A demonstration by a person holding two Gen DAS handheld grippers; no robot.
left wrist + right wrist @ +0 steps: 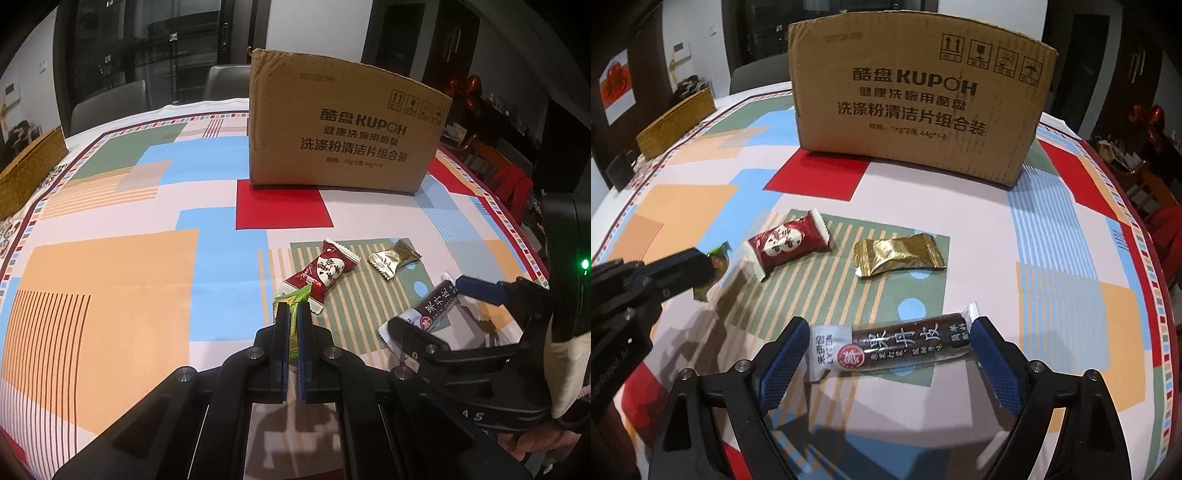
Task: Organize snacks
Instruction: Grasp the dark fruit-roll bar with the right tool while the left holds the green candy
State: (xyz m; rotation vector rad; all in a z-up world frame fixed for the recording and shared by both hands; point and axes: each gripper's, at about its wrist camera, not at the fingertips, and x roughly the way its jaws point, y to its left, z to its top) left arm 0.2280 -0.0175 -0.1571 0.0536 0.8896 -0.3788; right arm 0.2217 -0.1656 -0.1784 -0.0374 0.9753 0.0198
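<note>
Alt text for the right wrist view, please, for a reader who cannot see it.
The right gripper stands open around a dark snack bar lying flat on a patterned tablecloth. Beyond it lie a gold wrapper and a red candy, with a cardboard box behind; the left gripper pinches a green candy at left.

Most of the green-wrapped candy (293, 314) is hidden between the closed blue pads of the left gripper (293, 310), and in the right wrist view it is blurred at 9 o'clock. The near end of the dark fruit-leather bar (434, 306) is covered by a finger of the right gripper (436, 306). The woven basket (26, 173) is cut off at 9 o'clock, and the inside of the cardboard box (919, 110) cannot be seen
</note>
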